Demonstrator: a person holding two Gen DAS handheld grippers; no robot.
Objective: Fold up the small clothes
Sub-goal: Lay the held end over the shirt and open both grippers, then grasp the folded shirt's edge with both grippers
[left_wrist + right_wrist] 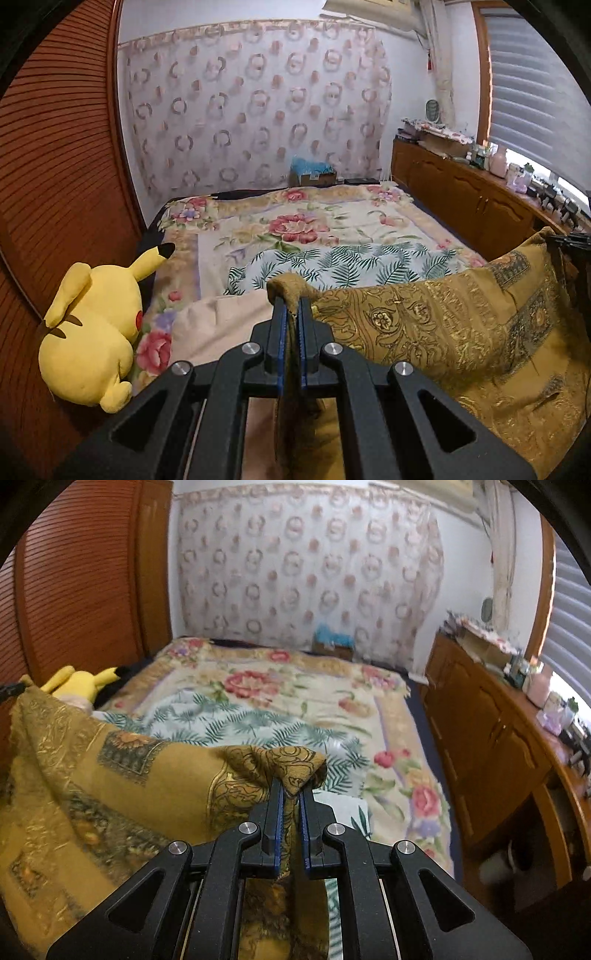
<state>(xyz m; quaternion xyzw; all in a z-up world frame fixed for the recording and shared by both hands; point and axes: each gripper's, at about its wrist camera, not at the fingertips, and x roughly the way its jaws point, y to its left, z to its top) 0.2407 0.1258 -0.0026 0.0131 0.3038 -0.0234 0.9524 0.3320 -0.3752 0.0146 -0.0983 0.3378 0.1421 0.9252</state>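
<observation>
A mustard-gold patterned cloth (443,325) hangs stretched between both grippers above the bed. My left gripper (291,301) is shut on one corner of it, the fabric bunched over the fingertips. In the right wrist view the same gold cloth (110,775) spreads to the left, and my right gripper (291,788) is shut on its other corner, which folds over the blue pads. A palm-leaf print garment (340,266) lies flat on the bed beyond the cloth; the palm-leaf garment (251,731) also shows in the right wrist view.
A floral blanket (295,225) covers the bed. A yellow plush toy (92,328) lies at the bed's left edge by the wooden slatted wardrobe (55,166). A wooden cabinet (480,738) with clutter on top runs along the right. A cardboard box (314,177) sits by the curtain.
</observation>
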